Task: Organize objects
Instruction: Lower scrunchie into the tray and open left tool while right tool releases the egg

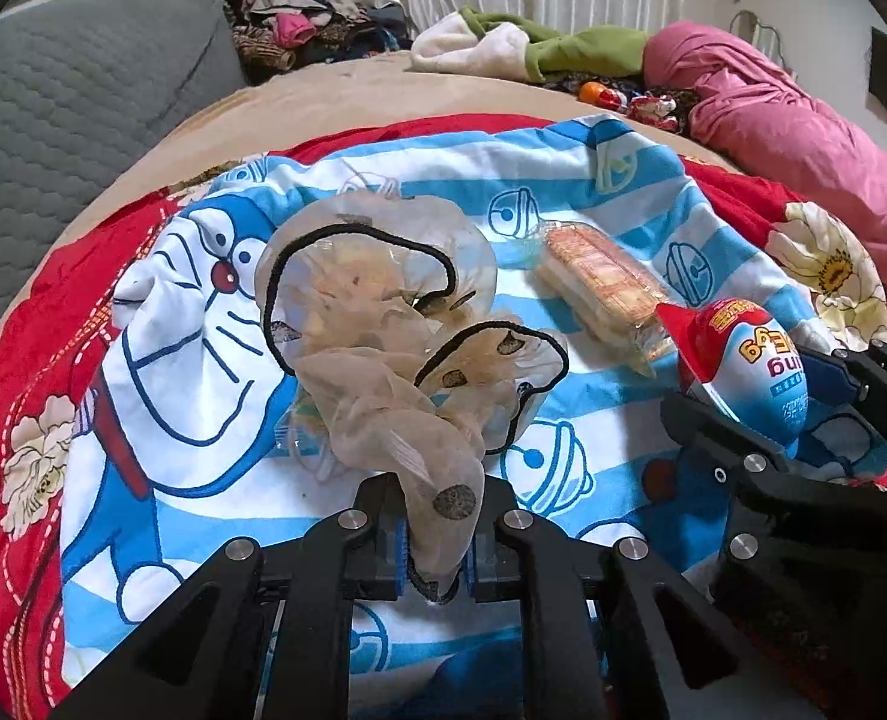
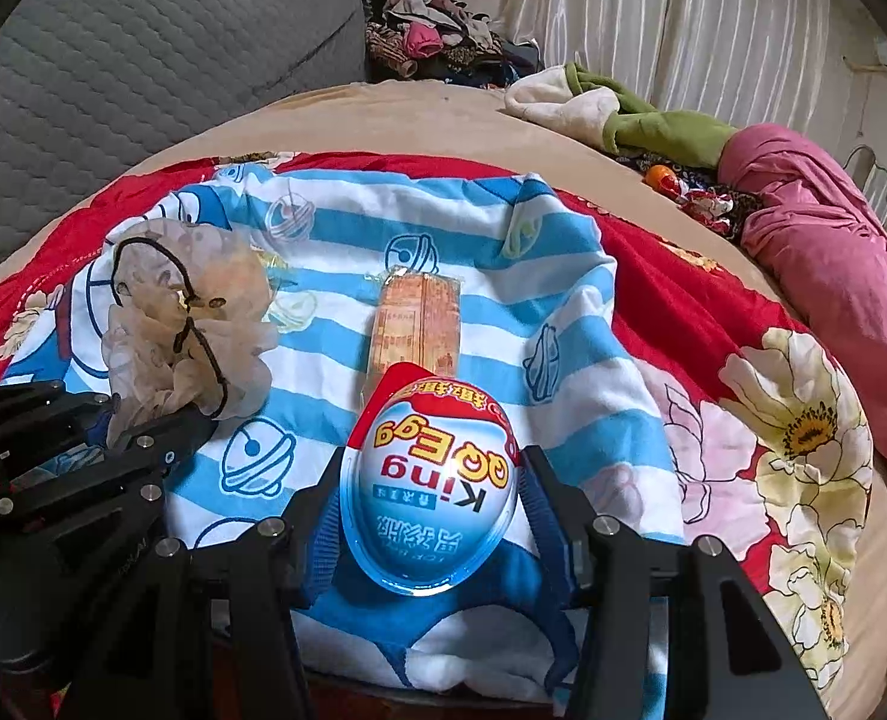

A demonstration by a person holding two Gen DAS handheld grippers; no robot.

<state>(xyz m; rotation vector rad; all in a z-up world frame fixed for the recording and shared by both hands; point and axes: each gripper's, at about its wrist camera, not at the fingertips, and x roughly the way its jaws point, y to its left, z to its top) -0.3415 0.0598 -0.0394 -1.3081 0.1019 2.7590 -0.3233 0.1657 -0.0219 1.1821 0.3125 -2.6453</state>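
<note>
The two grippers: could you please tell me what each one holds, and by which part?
Left gripper pinches the sheer beige scrunchie with black elastic by its lower fabric fold. Right gripper clasps the blue-and-red plastic egg toy across its wide middle.

Both wrist views look steeply down, close over the blue-and-white striped cartoon cloth point(image 1: 563, 180) point(image 2: 443, 198); left camera sits left of right; each shows the other's gripper.

Left gripper point(image 1: 437, 546) pinches the sheer scrunchie point(image 1: 377, 336) above the striped cartoon cloth point(image 1: 203, 372). Right gripper point(image 1: 803, 402) grips the toy egg point(image 1: 743, 372) beside the wafer pack point(image 1: 599, 288)
</note>
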